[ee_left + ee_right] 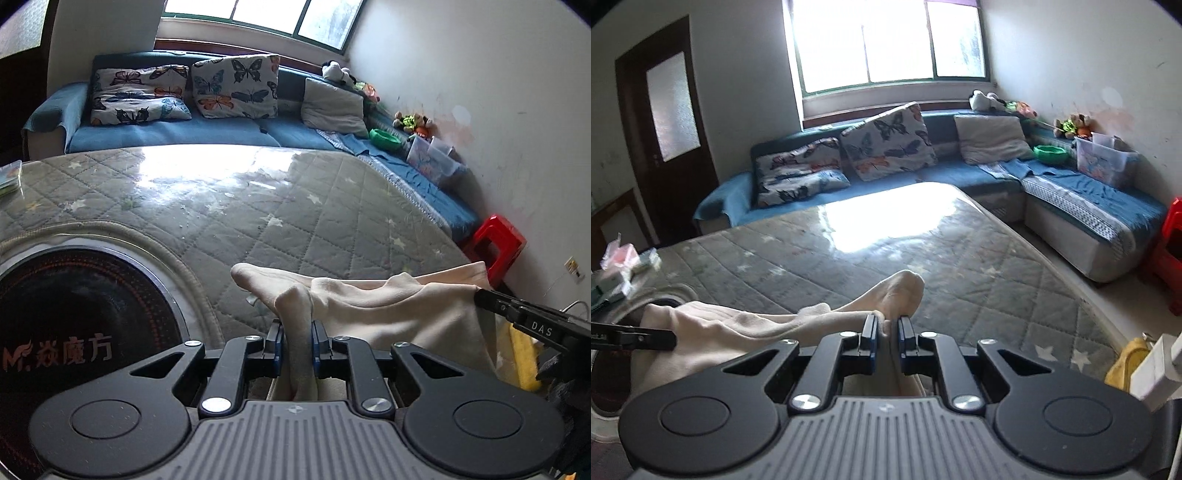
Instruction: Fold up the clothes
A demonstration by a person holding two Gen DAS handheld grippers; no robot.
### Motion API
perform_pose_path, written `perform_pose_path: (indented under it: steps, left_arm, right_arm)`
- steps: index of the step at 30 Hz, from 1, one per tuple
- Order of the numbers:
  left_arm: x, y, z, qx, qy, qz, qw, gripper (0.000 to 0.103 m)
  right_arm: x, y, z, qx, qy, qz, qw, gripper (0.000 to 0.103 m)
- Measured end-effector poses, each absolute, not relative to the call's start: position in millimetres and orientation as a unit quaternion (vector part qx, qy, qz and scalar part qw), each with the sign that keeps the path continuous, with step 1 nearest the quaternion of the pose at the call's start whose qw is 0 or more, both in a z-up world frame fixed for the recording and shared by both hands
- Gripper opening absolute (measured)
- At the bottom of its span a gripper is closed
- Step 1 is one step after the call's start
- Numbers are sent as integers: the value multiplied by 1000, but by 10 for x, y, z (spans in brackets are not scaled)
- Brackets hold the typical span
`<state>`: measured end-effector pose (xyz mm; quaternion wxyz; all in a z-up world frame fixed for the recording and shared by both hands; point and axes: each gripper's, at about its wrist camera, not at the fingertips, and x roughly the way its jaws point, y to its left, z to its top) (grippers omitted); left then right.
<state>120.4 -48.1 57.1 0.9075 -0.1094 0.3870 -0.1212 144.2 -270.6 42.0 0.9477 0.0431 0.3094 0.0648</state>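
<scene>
A cream garment hangs stretched between my two grippers above the near edge of a grey quilted table. My left gripper is shut on one bunched corner of the garment. My right gripper is shut on the other corner of the garment. The right gripper's fingers show at the right of the left wrist view; the left gripper's fingers show at the left of the right wrist view. The cloth sags between them and drapes down below.
A black induction hob is set into the table at the near left. A blue corner sofa with butterfly cushions runs behind and to the right. A red stool stands at the right. Small boxes lie on the table's left edge.
</scene>
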Motion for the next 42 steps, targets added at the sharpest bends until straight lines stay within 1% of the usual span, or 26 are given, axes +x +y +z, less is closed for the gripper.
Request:
perform_pose_path:
  steps: [3,6,9,10,11,12,14,16,17,18,19,20,23,24,30,39,41,42]
  left_arm:
    - [1234,-490,535,-107,395,-116,905,18]
    - [1248,-484,492,-102,403,-106,903,24]
    - [1251,-465,445,-96,408,-103,902,26]
    - [1250,-459,432,-94,409,-102,902,28]
    - [1247,-454,419,-91,410,-99,902,35]
    - [1242,-447,413,-88,410,-95,903,39]
    - [1231,-437,409,-83,408,-92,905,42]
    - [1220,-424,411,-81,406,-88,906,50]
    - [1214,-415,414,-80,404,-86,907,53]
    - [1206,-412,418,-77,402,-85,908,54]
    - [1203,-412,423,-73,401,-83,909,55]
    - [1199,-413,428,-70,400,-82,910,59]
    - [1188,-438,449,-59,394,-81,914,64]
    - [1186,-452,457,-53,391,-81,915,68]
    - [1176,-515,464,-24,378,-81,922,72]
    - [1179,-579,438,-3,371,-84,925,76]
    - [1178,-593,432,3,369,-83,926,78]
    - [1177,-599,428,7,369,-83,926,79]
  right_arm:
    - [1466,-2697,342,37,319,58,945,10]
    - [1484,-2694,282,30,327,52,943,11]
    - [1476,-2701,254,26,331,46,942,14]
    - [1477,-2703,258,24,331,45,942,15]
    - [1478,-2706,264,23,330,44,943,15]
    - [1479,-2709,270,21,329,43,943,16]
    - [1481,-2681,277,22,329,53,943,23]
    - [1489,-2629,274,22,332,66,941,33]
    - [1498,-2589,264,21,335,74,939,34]
    - [1507,-2549,255,21,337,82,938,35]
    - [1523,-2501,240,19,340,89,936,38]
    - [1540,-2451,222,18,343,95,934,40]
    - [1596,-2316,174,12,350,108,930,40]
    - [1615,-2271,158,11,352,112,929,40]
    - [1771,-2104,49,0,359,111,927,40]
    - [1807,-2102,20,-1,357,110,927,43]
    - [1762,-2114,53,-2,358,113,927,50]
    - [1734,-2123,72,-3,358,115,927,50]
